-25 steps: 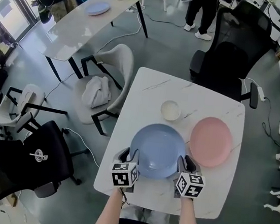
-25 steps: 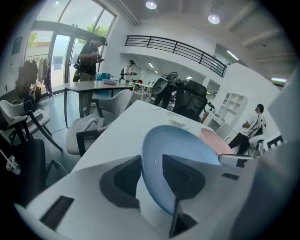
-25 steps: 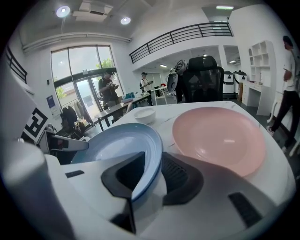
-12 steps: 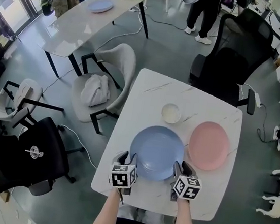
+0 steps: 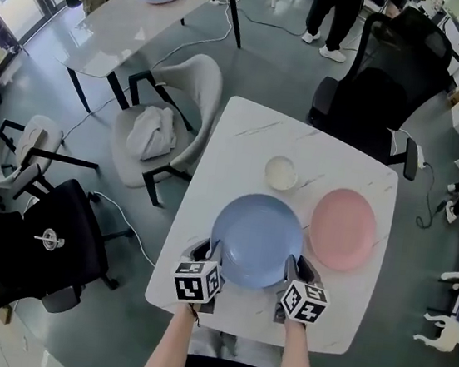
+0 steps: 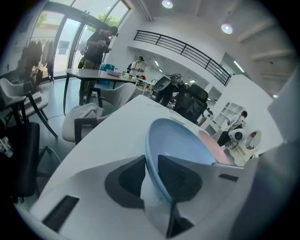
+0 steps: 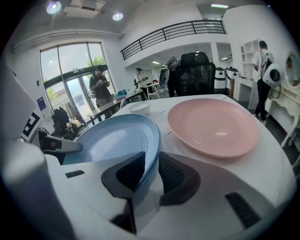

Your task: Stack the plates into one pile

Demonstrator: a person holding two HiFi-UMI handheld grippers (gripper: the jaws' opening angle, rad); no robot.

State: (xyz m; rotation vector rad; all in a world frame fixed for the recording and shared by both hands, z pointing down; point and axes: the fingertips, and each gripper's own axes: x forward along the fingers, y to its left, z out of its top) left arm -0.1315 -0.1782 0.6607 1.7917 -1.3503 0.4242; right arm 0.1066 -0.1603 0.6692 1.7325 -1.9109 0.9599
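A blue plate [image 5: 256,236] lies at the near middle of the white marble table [image 5: 235,137]. To its right rests a pink plate [image 5: 343,229], and a small white bowl [image 5: 281,173] sits behind them. My left gripper [image 5: 208,253] has the blue plate's near-left rim [image 6: 183,140] between its pads. The right gripper [image 5: 295,268] holds the near-right rim [image 7: 117,138] the same way. Both sets of jaws have just been closing, and the pads press on the rim. The pink plate [image 7: 213,124] lies just right of the right gripper.
A grey chair with a cloth [image 5: 177,104] stands left of the table, a black office chair [image 5: 376,89] behind it and another black chair [image 5: 54,239] at the near left. A long table [image 5: 133,23] with a blue plate and people standing lies farther back.
Both grippers stay at the blue plate's near rim and their jaws have drawn in onto it. The head view has shifted a little; the pink plate and bowl have not moved.
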